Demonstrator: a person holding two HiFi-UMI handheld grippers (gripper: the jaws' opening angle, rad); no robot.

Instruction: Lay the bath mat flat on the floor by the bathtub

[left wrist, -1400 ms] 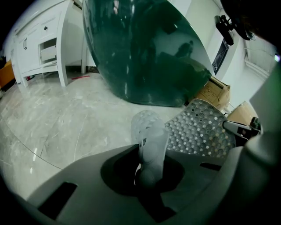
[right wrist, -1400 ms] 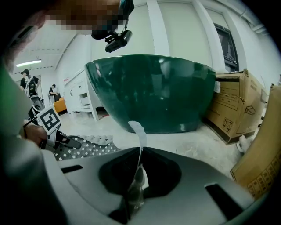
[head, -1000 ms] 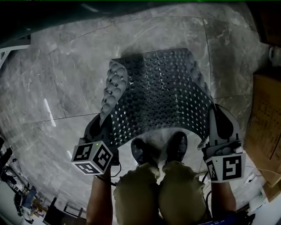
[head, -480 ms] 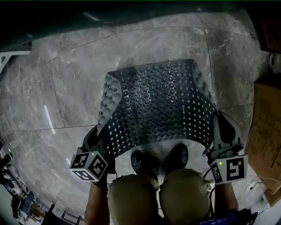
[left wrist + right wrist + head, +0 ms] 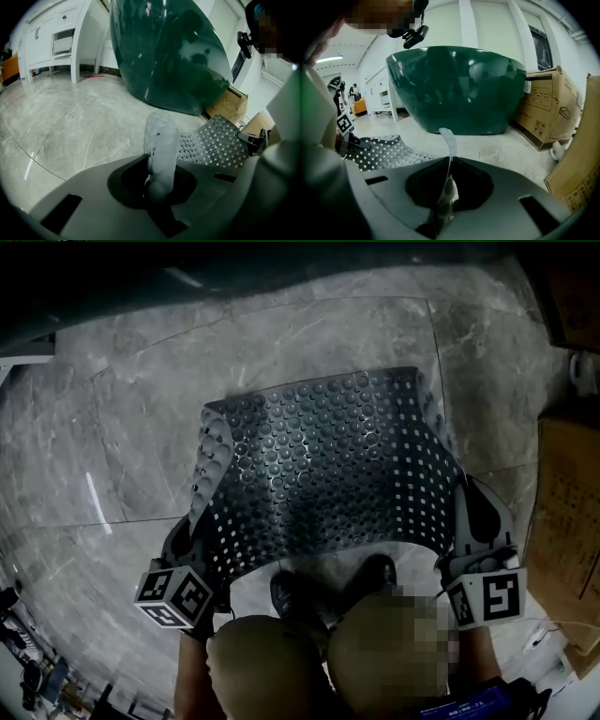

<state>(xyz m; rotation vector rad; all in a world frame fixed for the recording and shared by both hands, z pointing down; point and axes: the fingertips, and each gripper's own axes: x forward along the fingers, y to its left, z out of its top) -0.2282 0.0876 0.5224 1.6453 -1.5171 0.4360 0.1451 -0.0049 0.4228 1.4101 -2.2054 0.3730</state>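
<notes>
Above the grey marble floor (image 5: 112, 427), in the head view, I hold the bath mat (image 5: 328, 474) spread between both grippers. The left gripper (image 5: 192, 526), at 7 o'clock, is clamped on the mat's curled near-left corner. The right gripper (image 5: 469, 517), at 4 o'clock, pinches the thin near-right edge. The held edge runs 9 to 3, and the free edge points to 12, toward the green bathtub (image 5: 459, 89).

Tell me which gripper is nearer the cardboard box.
Right. The right gripper, shut on the bath mat's corner, is beside the cardboard box; the left gripper holds the opposite corner, the mat's width farther away.
</notes>
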